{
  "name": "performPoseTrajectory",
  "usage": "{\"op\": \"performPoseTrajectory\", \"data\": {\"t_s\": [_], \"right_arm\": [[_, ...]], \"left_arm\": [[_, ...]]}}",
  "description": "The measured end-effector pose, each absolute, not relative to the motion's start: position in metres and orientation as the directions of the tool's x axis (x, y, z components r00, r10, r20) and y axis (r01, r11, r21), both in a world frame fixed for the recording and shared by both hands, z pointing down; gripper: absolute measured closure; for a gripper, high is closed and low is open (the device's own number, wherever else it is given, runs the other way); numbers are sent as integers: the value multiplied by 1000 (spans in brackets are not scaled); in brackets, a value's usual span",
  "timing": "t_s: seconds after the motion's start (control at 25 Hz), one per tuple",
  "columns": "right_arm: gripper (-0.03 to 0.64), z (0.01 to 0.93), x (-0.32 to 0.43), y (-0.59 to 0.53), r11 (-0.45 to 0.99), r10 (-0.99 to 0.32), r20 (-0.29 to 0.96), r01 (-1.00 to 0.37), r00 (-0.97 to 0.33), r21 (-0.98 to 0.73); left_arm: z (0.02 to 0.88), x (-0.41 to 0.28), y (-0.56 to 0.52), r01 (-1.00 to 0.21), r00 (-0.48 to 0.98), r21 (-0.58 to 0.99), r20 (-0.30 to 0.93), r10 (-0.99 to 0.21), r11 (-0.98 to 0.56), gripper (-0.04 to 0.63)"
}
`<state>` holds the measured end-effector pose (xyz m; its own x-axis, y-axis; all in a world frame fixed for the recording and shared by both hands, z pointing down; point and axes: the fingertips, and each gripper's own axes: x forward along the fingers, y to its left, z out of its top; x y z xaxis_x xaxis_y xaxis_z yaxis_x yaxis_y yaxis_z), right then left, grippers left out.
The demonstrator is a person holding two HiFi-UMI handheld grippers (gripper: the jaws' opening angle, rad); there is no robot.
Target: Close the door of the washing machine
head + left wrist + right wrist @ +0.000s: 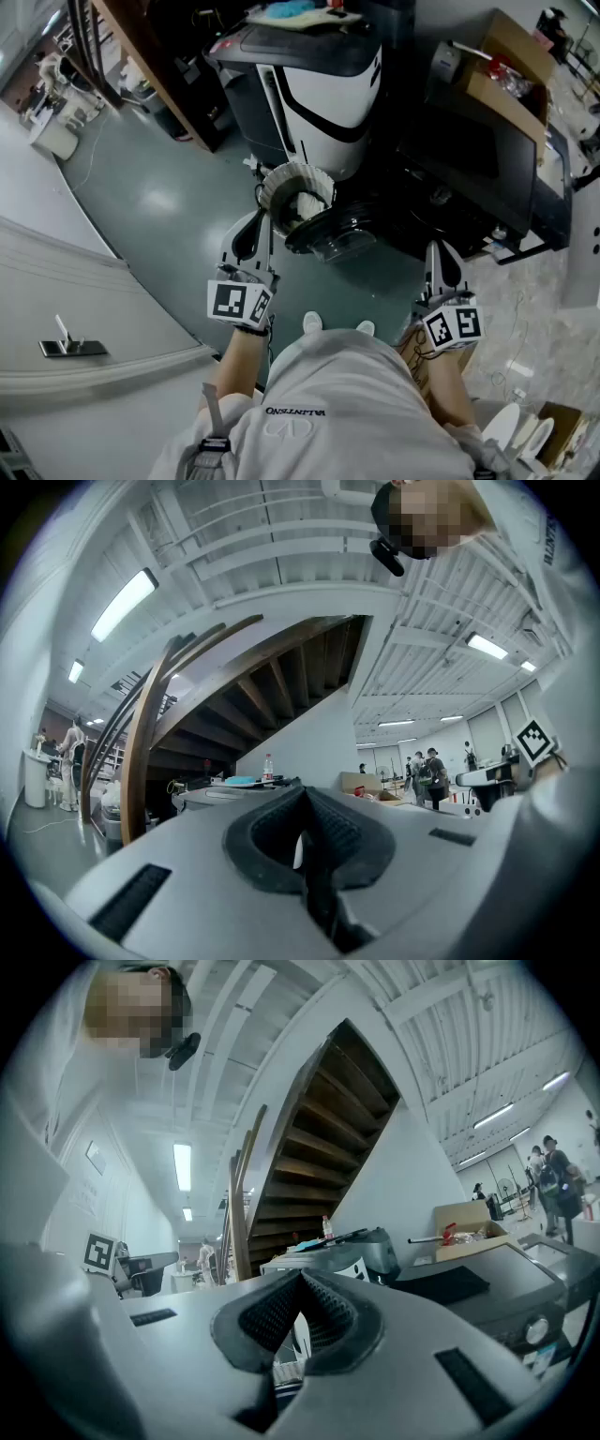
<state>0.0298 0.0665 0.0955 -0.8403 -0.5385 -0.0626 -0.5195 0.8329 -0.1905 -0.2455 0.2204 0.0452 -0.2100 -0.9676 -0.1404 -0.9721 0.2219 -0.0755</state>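
the door [330, 236] is hanging open off the front of the washing machine [319, 84], dark round glass swung out toward the person. it sits just ahead of the left hand-held gripper [251, 225] and a bit to its right, well left of the right hand-held gripper [442, 258], so pretty much between the two. right by the left one's tip there's also a pale-rimmed round thing [296, 190] with something white in it, can't tell what it is.

i'd say this is the approach step, the closing push hasn't started yet. next move looks like getting the left one against the door's outer side and swinging it back toward the machine until it latches.

both have their jaws pressed together with nothing between them. neither seems to be touching the door, though the left tip is close enough that i can't rule out a brush.
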Motion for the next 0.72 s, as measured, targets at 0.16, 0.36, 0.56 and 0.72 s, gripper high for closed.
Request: {"op": "performPoseTrajectory", "data": {"t_s": [0.16, 0.36, 0.56, 0.72], "right_arm": [[607, 95, 30, 68, 843, -523, -59, -507, -850, -181], [606, 98, 34, 65, 851, -504, -67, -482, -861, -210], [606, 103, 38, 59, 868, -469, -61, -447, -881, -216], [606, 111, 37, 54, 889, -424, -51, -405, -904, -213]], "left_arm": [[45, -240, 220, -971, -214, -76, -135, -968, 225, 594], [46, -232, 219, -968, -229, -79, -131, -965, 240, 594], [50, -219, 222, -960, -255, -88, -121, -959, 266, 594], [60, -203, 226, -955, -279, -74, -93, -956, 286, 594]]}}
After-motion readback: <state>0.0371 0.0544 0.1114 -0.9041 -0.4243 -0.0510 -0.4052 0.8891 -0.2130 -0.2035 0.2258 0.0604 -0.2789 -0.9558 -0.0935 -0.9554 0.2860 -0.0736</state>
